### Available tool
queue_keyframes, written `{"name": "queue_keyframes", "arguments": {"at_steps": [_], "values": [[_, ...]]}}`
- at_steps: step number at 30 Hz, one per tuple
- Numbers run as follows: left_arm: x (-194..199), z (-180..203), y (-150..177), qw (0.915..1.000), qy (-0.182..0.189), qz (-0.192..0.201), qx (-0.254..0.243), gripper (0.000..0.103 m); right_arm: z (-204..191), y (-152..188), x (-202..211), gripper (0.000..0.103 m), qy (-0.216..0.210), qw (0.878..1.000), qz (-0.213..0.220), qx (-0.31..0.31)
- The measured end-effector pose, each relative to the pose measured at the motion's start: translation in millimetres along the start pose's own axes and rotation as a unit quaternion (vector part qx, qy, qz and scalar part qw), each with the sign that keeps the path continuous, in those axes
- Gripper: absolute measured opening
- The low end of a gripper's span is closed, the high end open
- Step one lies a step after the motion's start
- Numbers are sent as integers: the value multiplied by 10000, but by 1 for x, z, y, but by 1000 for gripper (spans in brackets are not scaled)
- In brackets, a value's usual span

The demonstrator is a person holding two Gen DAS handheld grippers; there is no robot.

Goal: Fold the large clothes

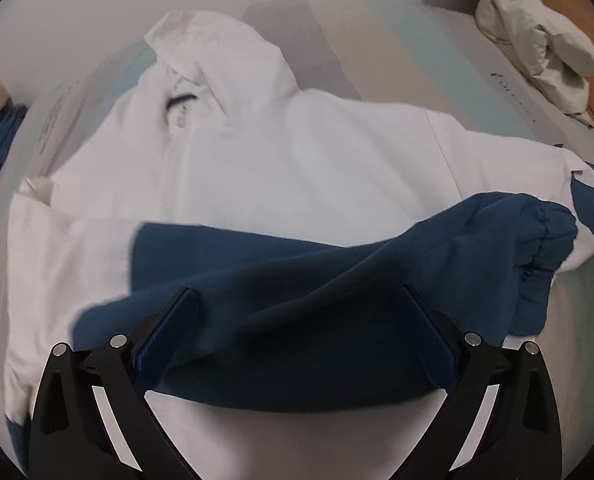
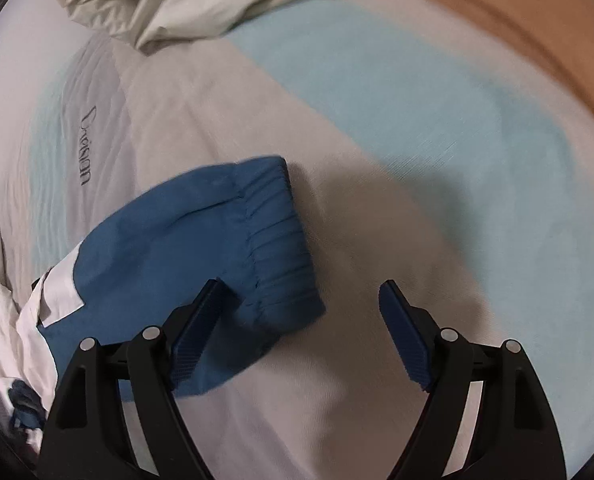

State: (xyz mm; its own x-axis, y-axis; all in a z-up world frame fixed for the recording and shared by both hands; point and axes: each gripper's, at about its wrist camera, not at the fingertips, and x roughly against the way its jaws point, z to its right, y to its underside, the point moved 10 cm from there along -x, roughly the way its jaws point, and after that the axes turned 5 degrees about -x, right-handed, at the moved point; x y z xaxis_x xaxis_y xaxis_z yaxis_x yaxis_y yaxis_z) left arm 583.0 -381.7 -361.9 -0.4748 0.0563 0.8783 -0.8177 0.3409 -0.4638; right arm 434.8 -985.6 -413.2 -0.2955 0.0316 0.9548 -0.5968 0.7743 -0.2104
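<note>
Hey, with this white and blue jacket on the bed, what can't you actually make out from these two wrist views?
- Left wrist view: the jacket's near hem is hidden behind the left gripper.
- Left wrist view: the print on the bed cover is smeared by blur, unreadable.
- Right wrist view: the blue sleeve runs off the left edge; the right gripper covers its near side.
- Right wrist view: the pale garment is cut by the top edge.
</note>
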Motion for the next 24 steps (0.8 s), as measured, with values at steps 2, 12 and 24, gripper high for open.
{"name": "queue_keyframes", "arguments": {"at_steps": [2,12,24], "values": [[-5,5,0,9999,-86,-27,55,97,-1,-2,-3,80,-83,10000,28,10],[0,-10,-5,9978,-544,82,372,97,-22,2,7,53,-340,9983,256,387],[18,-175,13,9848,-1676,169,436,97,-88,15,65,28,-201,9925,865,844]]}}
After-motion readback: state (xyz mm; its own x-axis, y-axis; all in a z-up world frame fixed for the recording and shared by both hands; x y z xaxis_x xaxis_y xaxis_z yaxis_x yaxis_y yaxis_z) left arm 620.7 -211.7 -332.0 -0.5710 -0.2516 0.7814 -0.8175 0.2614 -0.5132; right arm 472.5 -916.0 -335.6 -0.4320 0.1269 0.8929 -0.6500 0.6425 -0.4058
